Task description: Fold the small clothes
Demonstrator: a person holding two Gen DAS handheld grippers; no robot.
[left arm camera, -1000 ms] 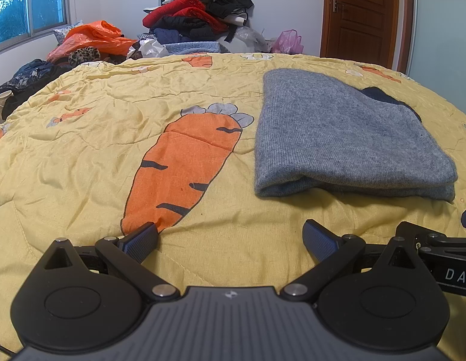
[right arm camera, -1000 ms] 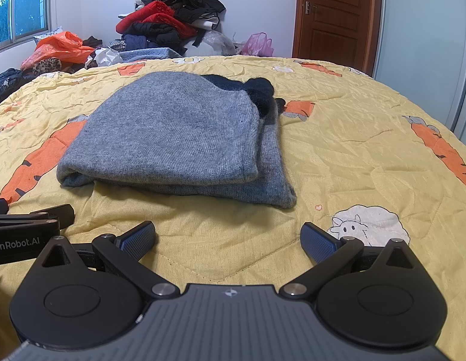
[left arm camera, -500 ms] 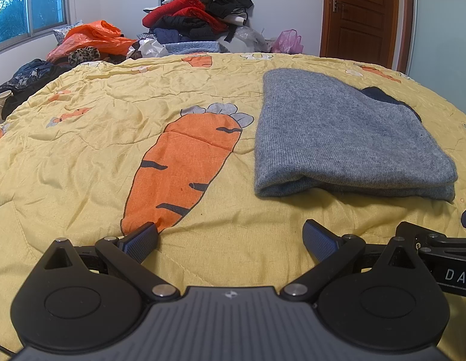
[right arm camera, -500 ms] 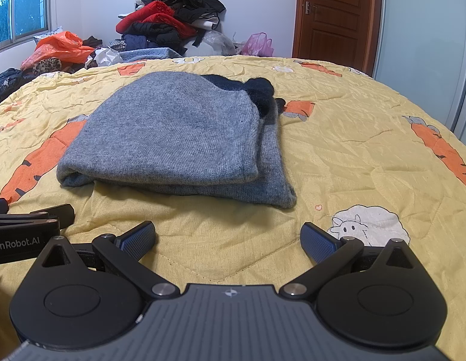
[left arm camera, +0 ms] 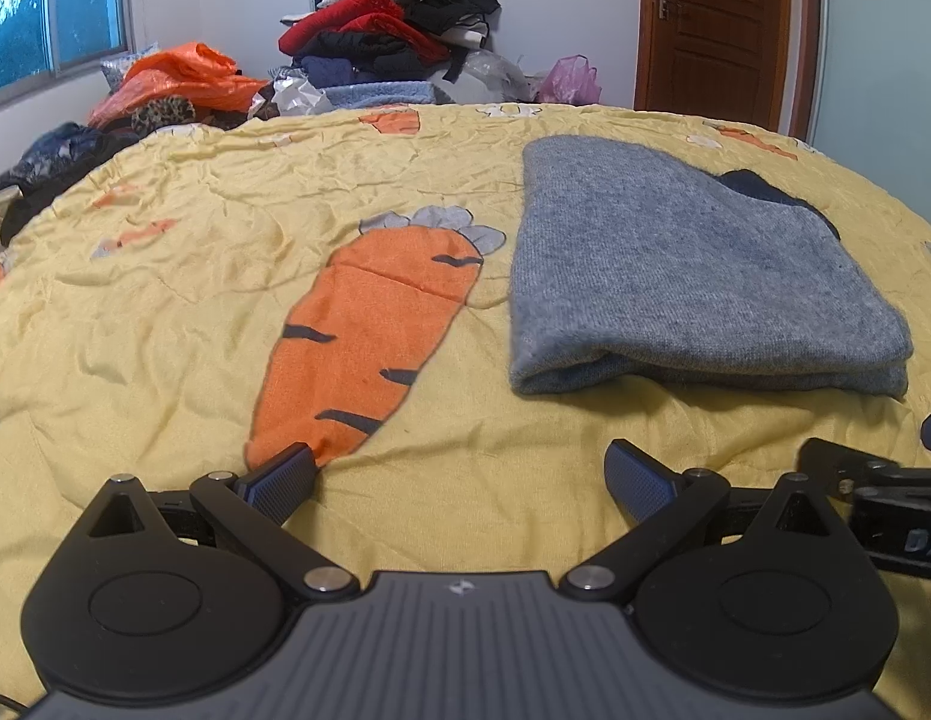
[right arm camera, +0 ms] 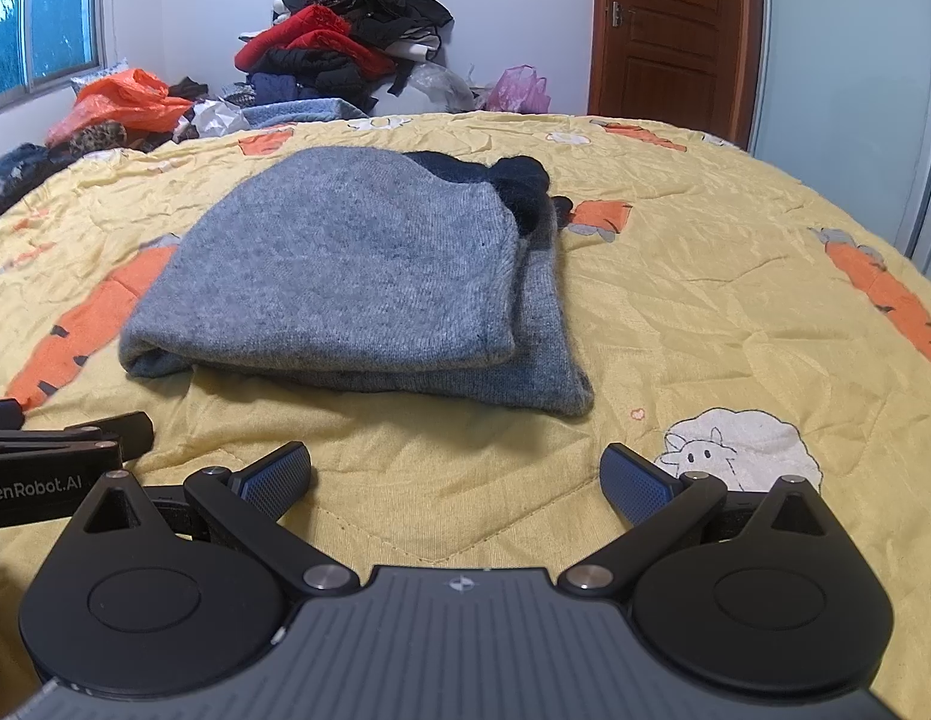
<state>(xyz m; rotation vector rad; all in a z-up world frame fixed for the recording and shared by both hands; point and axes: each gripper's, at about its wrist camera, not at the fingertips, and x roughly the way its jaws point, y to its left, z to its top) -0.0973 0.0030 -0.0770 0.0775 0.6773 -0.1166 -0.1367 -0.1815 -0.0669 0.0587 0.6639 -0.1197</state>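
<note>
In the left wrist view, the left gripper point(left arm camera: 459, 477) is seen low in the frame with its fingers point(left arm camera: 279, 480) spread wide and nothing between them. The grey knit garment point(left arm camera: 675, 264) is found right of centre, already folded into a flat stack on the yellow carrot-print quilt point(left arm camera: 165, 312), with a dark navy piece point(left arm camera: 765, 189) showing at its far edge. Part of the other gripper is visible at the lower right edge. Compared with the pictures from a second earlier, nothing is seen to have shifted: the garment, the quilt and the gripper are placed as before.

In the right wrist view, the right gripper point(right arm camera: 456, 480) is likewise held low, its fingers point(right arm camera: 636, 483) apart and empty, just short of the garment's near edge. The garment point(right arm camera: 345, 276) is placed left of centre, its upper layer laid slightly short of the lower one at the right side. No change from the earlier pictures is found here either.

From this stillness and the tidy stack, the fold is judged to be finished or paused. A heap of unfolded clothes point(right arm camera: 339, 54) is seen at the upper left, from which another piece may be taken.
</note>
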